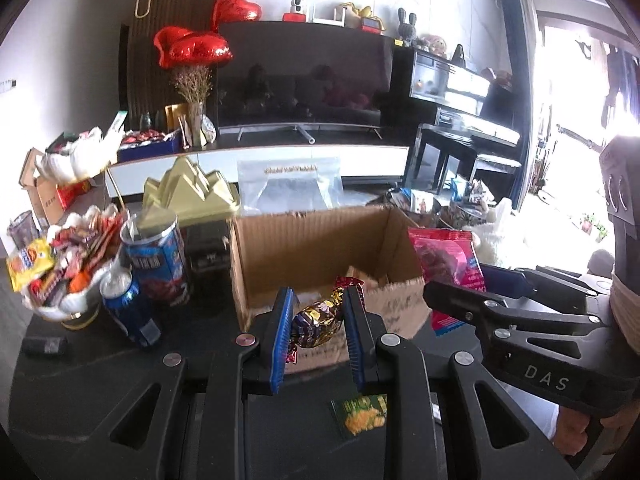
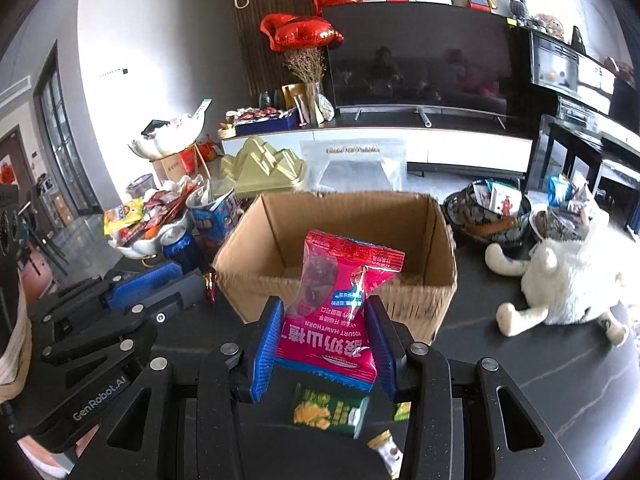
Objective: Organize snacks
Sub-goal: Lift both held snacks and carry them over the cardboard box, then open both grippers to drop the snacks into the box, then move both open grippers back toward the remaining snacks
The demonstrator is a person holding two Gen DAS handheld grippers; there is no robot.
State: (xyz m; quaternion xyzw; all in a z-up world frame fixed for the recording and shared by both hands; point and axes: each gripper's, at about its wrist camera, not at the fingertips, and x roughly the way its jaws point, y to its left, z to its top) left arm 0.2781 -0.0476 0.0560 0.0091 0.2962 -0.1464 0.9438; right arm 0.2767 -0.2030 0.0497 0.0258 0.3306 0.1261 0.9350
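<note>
We have the left gripper (image 1: 318, 322) closed down on a gold foil candy (image 1: 318, 320), its blue pads pinching the candy from both sides, one twisted wrapper end sticking up and the other hanging down. It hangs just in front of the near wall of the open cardboard box (image 1: 320, 240), above the dark table (image 1: 200, 320). Our right gripper (image 2: 324, 340) is clamped on a red snack bag (image 2: 336, 312) with "YOGURT HAWTHORN" printed on it, reading upside down from the wrist; the jaws are only part closed because the bag fills the gap. The bag stands upright between the pads, its top edge over the box's near rim. In the left view that same bag shows at the box's right side. Under the right gripper a green snack packet (image 2: 328, 410) lies flat on the table, and a small white-and-gold wrapped sweet (image 2: 386, 450) lies just beside it. Left of the box we see two blue cans (image 1: 128, 312), one behind the other, and a white bowl (image 1: 60, 268) piled with mixed snacks. Right of the box a white plush toy (image 2: 560, 284) lies on the table, near patterned bowls (image 2: 480, 216) with more packets. We cannot tell what is in the box bottom.
</note>
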